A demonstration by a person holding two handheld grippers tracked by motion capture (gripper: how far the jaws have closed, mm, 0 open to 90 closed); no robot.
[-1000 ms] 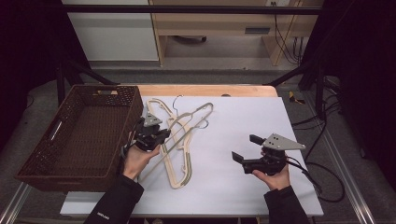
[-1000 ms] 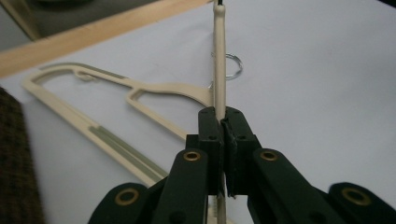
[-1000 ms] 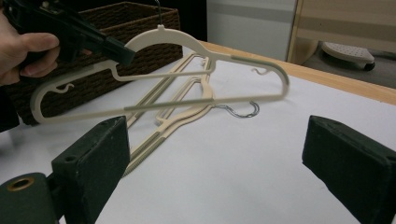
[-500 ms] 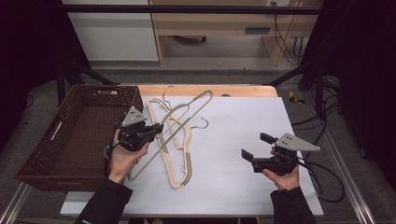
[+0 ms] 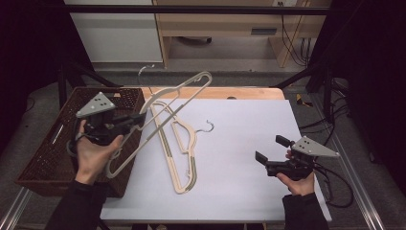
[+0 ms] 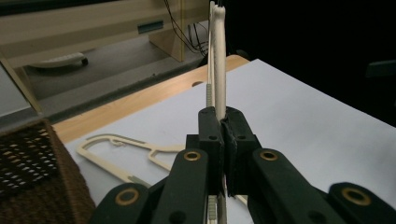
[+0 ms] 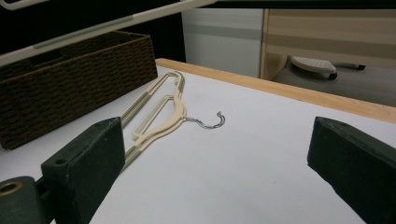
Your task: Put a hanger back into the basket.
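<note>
Lifted hanger (image 5: 165, 103) now higher, over basket (image 5: 48, 153), in left tongs (image 5: 136, 120).

Dark brown woven wicker basket (image 5: 52, 153) sits at the desk's left edge, partly overhanging it. White-topped desk (image 5: 249, 143) with a wooden strip along its far edge. Cream plastic hanger with a metal hook (image 5: 179, 153) lies flat on the desk, left of centre, just right of the basket, hook pointing right. Second cream plastic hanger (image 5: 163, 108) is off the desk, tilted, low end over the basket's right rim, high end over the desk's far-left corner, crossing above the flat hanger. Left gripper (image 5: 136, 120) over the basket, clamped on the raised hanger's bar. Right gripper (image 5: 270, 149) near the desk's right front, jaws apart, well clear of both hangers.
</note>
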